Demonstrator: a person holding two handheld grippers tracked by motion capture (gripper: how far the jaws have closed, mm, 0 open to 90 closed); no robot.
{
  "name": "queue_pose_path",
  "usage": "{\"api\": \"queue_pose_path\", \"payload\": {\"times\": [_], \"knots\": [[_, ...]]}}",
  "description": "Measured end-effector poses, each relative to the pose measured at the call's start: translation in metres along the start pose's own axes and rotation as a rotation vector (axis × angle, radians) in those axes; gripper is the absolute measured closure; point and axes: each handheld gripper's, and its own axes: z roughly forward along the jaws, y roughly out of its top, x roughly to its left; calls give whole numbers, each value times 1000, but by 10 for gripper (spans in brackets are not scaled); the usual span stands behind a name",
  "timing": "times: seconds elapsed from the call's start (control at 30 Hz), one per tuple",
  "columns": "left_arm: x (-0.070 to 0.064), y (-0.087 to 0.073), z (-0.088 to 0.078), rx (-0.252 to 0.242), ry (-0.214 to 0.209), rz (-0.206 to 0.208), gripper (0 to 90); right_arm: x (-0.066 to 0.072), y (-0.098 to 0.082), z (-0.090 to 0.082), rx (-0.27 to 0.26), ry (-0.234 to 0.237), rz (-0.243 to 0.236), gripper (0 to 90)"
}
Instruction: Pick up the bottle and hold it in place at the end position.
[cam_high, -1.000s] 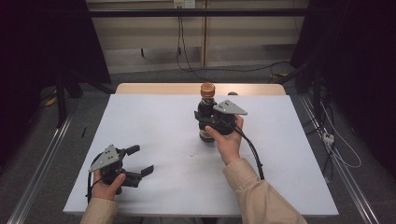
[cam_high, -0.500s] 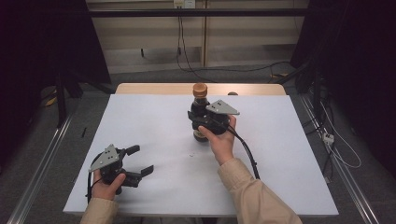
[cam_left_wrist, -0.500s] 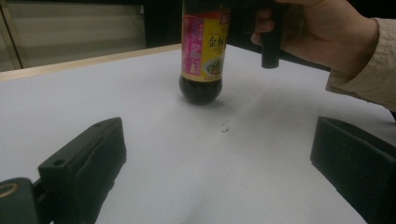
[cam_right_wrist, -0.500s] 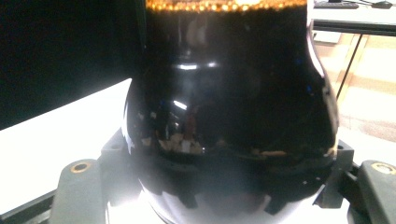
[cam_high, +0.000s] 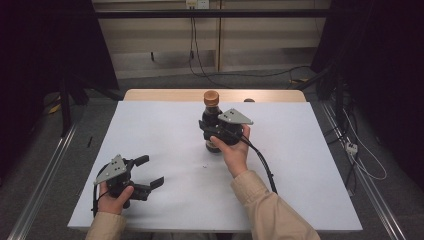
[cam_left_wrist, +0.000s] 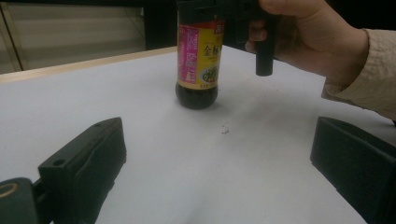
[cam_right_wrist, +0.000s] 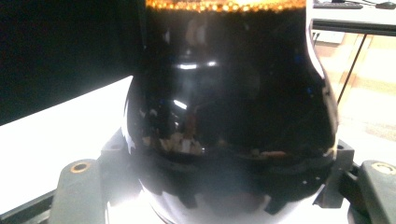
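Upright, dark sauce bottle (cam_high: 211, 120) clenched by right claw (cam_high: 216, 136) (around its body); left claw (cam_high: 148, 172) released, on table (cam_high: 310, 165)

A white sheet (cam_high: 165, 135) covers most of the counter (cam_high: 170, 94), whose bare wooden edge shows along the far side. A small brown round thing (cam_high: 248, 100) sits on that wooden strip; what it is cannot be told. A tiny pale speck (cam_high: 205, 165) lies on the sheet near the middle. Beyond the counter, black cables (cam_high: 192, 50) hang down a pale wall panel and trail across the grey floor (cam_high: 40, 150). A metal rail (cam_high: 42, 180) runs along the floor at the left, and a white cable (cam_high: 367, 160) loops at the right.
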Motion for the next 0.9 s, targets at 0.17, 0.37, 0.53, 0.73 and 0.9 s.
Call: {"api": "queue_pose_path", "payload": {"times": [0.17,0.37,0.53,0.73,0.9], "knots": [[0,0,1,5,-4,1,32,-1,-1,-2,1,8,-2,277],[-1,0,1,10,-1,5,33,-8,-3,-7,18,10,20,277],[-1,-1,2,15,-3,5,33,-8,-4,-8,28,6,-4,282],[-1,-1,4,24,-6,4,33,-8,-7,-9,45,-1,8,288],[0,-2,6,28,-6,-4,33,-6,-12,-12,58,-10,46,273]]}}
